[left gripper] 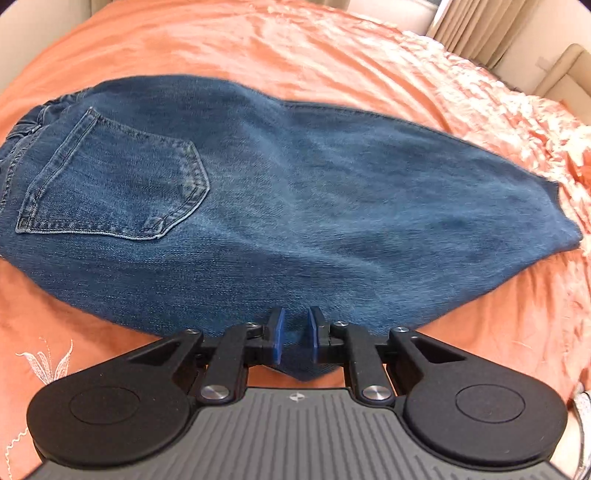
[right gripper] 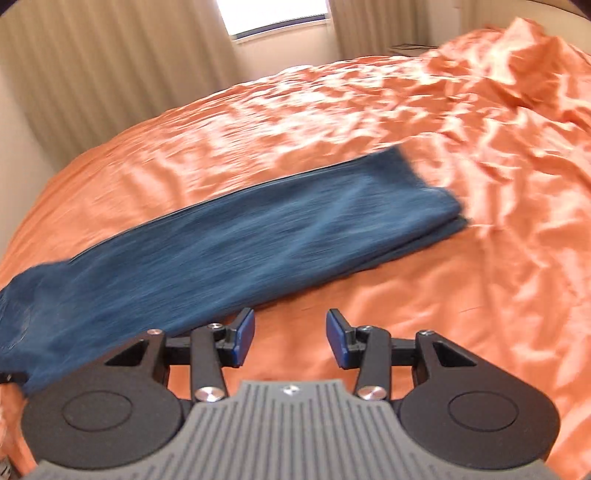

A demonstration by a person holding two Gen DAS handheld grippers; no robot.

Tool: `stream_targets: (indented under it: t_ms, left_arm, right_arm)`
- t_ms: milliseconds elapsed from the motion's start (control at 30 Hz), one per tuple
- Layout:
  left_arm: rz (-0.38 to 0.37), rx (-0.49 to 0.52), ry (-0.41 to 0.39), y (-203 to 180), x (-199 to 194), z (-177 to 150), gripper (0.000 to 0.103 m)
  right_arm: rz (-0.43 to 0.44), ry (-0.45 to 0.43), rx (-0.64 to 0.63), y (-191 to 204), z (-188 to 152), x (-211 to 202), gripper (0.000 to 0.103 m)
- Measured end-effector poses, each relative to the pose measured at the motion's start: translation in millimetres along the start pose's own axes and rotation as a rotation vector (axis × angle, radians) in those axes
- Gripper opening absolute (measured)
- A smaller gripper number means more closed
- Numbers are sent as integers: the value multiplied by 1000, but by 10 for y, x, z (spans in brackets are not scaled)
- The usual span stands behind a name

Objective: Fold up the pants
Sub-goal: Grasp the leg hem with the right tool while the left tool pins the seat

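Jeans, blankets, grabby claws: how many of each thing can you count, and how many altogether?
Blue jeans: 1
Orange bedspread: 1
Grippers: 2, left gripper and right gripper
Beige curtains: 2, either side of the window
Window: 1
Total: 7

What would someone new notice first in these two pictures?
First, the dark blue denim jeans, folded lengthwise across the wrinkled orange satin bedspread, back pocket up. Then the left gripper, jaws narrowly apart around the jeans' near edge, while the right gripper hangs open over bare bedspread beside them.
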State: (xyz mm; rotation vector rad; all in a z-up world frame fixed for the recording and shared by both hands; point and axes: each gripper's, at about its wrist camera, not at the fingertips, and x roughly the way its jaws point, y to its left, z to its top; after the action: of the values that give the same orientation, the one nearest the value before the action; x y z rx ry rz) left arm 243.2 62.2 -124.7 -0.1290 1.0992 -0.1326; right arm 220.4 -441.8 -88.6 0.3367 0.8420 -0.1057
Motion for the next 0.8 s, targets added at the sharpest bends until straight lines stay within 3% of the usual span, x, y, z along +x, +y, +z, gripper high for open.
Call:
stream_targets:
  t_ms: [333,433,567,667,700,800]
  left_arm:
    - [61,-6,64,-27,220,49,18]
    - [70,-10,69,-45,233,46,19]
    - [92,4,85,-86,248,58,19]
    - [111,19,99,-134,295,107,19]
    - [116,19,101,-148,312,122,19]
    - [132,28,100,-176,337,118,19]
  right_arm:
    - [24,-44,263,-1125,574,481,38]
    - [50,-46,344,-1292,698,735,38]
    - [19,0,439,-1499,768,1048,34]
    - [49,3,487,-1620,778,1149,19]
    - [65,-6,490,-1643,793,1135,6]
    - [97,-81,459,-1646,867,914,0]
